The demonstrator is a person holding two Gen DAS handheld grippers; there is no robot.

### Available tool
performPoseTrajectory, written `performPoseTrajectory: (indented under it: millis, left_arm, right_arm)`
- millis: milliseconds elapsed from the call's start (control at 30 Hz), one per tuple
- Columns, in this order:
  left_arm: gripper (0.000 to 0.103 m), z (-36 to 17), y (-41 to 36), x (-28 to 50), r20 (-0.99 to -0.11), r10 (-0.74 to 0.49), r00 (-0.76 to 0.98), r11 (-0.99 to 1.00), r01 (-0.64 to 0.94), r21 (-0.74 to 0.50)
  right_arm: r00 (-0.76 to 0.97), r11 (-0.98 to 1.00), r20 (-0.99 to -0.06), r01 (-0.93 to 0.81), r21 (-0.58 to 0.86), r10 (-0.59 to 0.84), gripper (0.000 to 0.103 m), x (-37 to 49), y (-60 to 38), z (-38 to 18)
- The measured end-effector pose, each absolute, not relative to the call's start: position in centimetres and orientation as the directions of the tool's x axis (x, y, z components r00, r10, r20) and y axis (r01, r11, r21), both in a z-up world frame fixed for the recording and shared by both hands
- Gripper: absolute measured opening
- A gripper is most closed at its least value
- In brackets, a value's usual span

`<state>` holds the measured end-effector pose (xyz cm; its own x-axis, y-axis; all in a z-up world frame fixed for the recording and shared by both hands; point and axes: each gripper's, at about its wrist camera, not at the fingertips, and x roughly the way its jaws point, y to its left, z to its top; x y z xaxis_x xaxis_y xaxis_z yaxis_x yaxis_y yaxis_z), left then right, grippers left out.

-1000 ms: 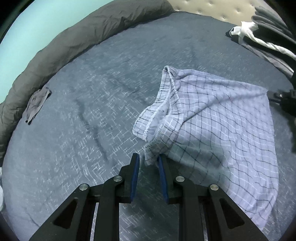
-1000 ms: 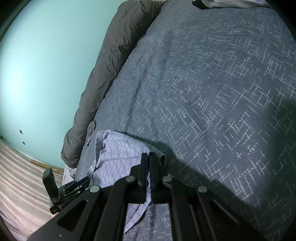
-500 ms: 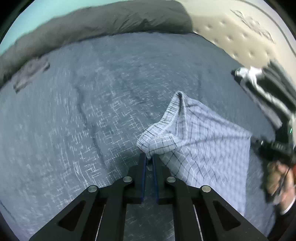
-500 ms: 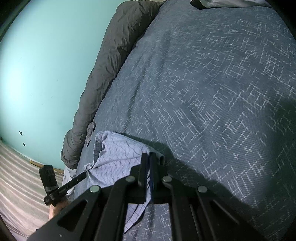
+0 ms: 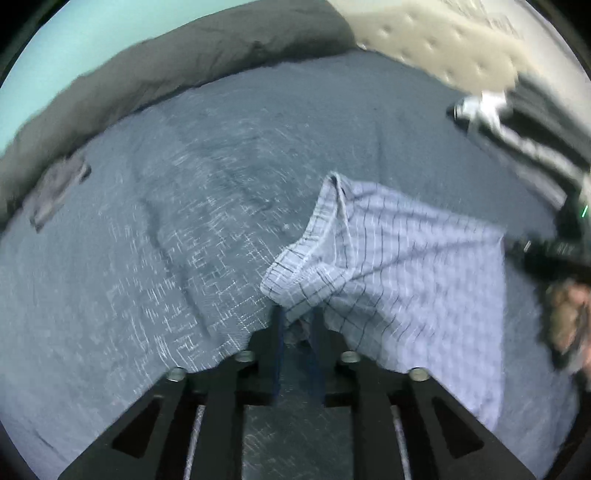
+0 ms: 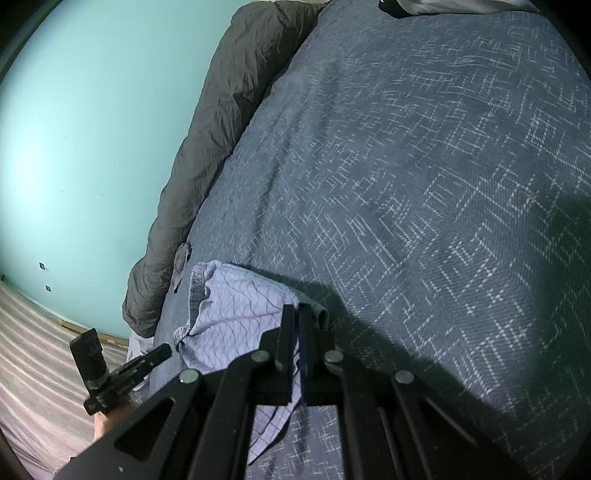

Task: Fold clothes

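A light blue checked garment (image 5: 391, 266) is held stretched above the dark blue patterned bed (image 5: 192, 229). My left gripper (image 5: 297, 314) has its fingers a little apart, with the garment's near corner draped between them; the view is blurred. My right gripper (image 6: 297, 310) is shut on another edge of the same garment (image 6: 236, 310), and it shows at the right of the left wrist view (image 5: 546, 251). The left gripper shows at the lower left of the right wrist view (image 6: 125, 369).
A grey duvet (image 5: 177, 66) lies rolled along the far side by the teal wall. A small grey cloth (image 5: 55, 188) lies near it. A pile of black and white clothes (image 5: 517, 122) sits by the beige headboard (image 5: 443, 33). Striped floor (image 6: 33, 369) lies beside the bed.
The left gripper closed onto the garment's corner half a second ago and now stands slightly wider. It lifted and swung, stretching the cloth. The right gripper has stayed shut on its edge.
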<state>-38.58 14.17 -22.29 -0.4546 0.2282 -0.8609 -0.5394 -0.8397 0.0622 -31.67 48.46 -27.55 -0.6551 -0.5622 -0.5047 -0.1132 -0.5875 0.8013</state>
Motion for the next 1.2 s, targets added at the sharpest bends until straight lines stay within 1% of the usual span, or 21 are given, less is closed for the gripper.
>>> performPoseTrajectory:
  millis: [33,167,267,300,333,367,433,500,533,633,733,867,967,1033,1067,1200]
  left_arm:
    - [0.038,-22.5,14.7,-38.6,-0.861,0.207,-0.464,-0.834,-0.544,0.092]
    - [0.039,-23.3,15.0,-39.2,-0.861,0.156,-0.484,-0.811,-0.560,0.167]
    - [0.039,-23.9,15.5,-39.5,-0.866,0.148,-0.478,-0.793,-0.581,0.185]
    - [0.034,-24.1,15.6,-39.7,-0.868,0.154,-0.473,-0.792,-0.584,0.177]
    - [0.022,-24.2,15.7,-39.8,-0.870,0.163,-0.466,-0.793,-0.587,0.166]
    - [0.016,-24.1,15.7,-39.9,-0.871,0.172,-0.460,-0.794,-0.588,0.154]
    - [0.010,-23.8,15.3,-40.3,-0.876,0.201,-0.439,-0.806,-0.582,0.107]
    - [0.007,-23.3,14.5,-40.9,-0.873,0.248,-0.419,-0.824,-0.565,0.037]
    - [0.007,-22.9,13.9,-41.3,-0.870,0.273,-0.410,-0.836,-0.549,-0.003]
    - [0.007,-22.3,11.7,-42.8,-0.859,0.374,-0.350,-0.861,-0.475,-0.182]
    - [0.007,-23.5,9.2,-44.3,-0.850,0.457,-0.263,-0.864,-0.360,-0.353]
    - [0.007,-25.2,7.6,-45.0,-0.879,0.432,-0.200,-0.883,-0.290,-0.369]
    - [0.009,-25.8,7.8,-44.7,-0.903,0.396,-0.169,-0.892,-0.303,-0.334]
    - [0.010,-25.2,8.0,-44.3,-0.908,0.378,-0.179,-0.893,-0.328,-0.307]
    - [0.011,-24.9,8.2,-44.2,-0.910,0.370,-0.186,-0.893,-0.342,-0.293]
    - [0.025,-23.6,8.9,-43.3,-0.919,0.329,-0.216,-0.888,-0.402,-0.224]
  right_arm:
    - [-0.656,-0.587,-0.504,-0.113,0.802,-0.562,0.002,-31.7,48.5,-27.5]
    - [-0.656,-0.587,-0.504,-0.113,0.802,-0.562,0.002,-31.7,48.5,-27.5]
    - [-0.655,-0.586,-0.504,-0.114,0.802,-0.563,0.002,-31.7,48.6,-27.6]
    - [-0.655,-0.585,-0.504,-0.114,0.803,-0.563,0.002,-31.7,48.7,-27.6]
    - [-0.656,-0.584,-0.503,-0.114,0.803,-0.563,0.002,-31.7,48.7,-27.6]
    - [-0.656,-0.584,-0.502,-0.114,0.804,-0.563,0.002,-31.7,48.7,-27.6]
    - [-0.657,-0.584,-0.502,-0.115,0.804,-0.562,0.002,-31.7,48.8,-27.6]
    - [-0.657,-0.583,-0.502,-0.115,0.804,-0.562,0.002,-31.7,48.8,-27.6]
    - [-0.658,-0.584,-0.502,-0.116,0.803,-0.561,0.002,-31.7,48.8,-27.6]
    - [-0.661,-0.586,-0.502,-0.115,0.802,-0.558,0.002,-31.6,48.9,-27.5]
    - [-0.662,-0.585,-0.502,-0.117,0.802,-0.557,0.002,-31.6,48.9,-27.4]
    - [-0.663,-0.583,-0.503,-0.121,0.803,-0.555,0.002,-31.7,49.0,-27.5]
    - [-0.662,-0.583,-0.504,-0.123,0.803,-0.555,0.002,-31.7,49.0,-27.5]
    - [-0.662,-0.582,-0.504,-0.123,0.804,-0.555,0.002,-31.7,49.1,-27.6]
    - [-0.662,-0.582,-0.503,-0.123,0.804,-0.555,0.002,-31.7,49.2,-27.6]
    - [-0.663,-0.582,-0.502,-0.122,0.804,-0.555,0.002,-31.5,49.3,-27.7]
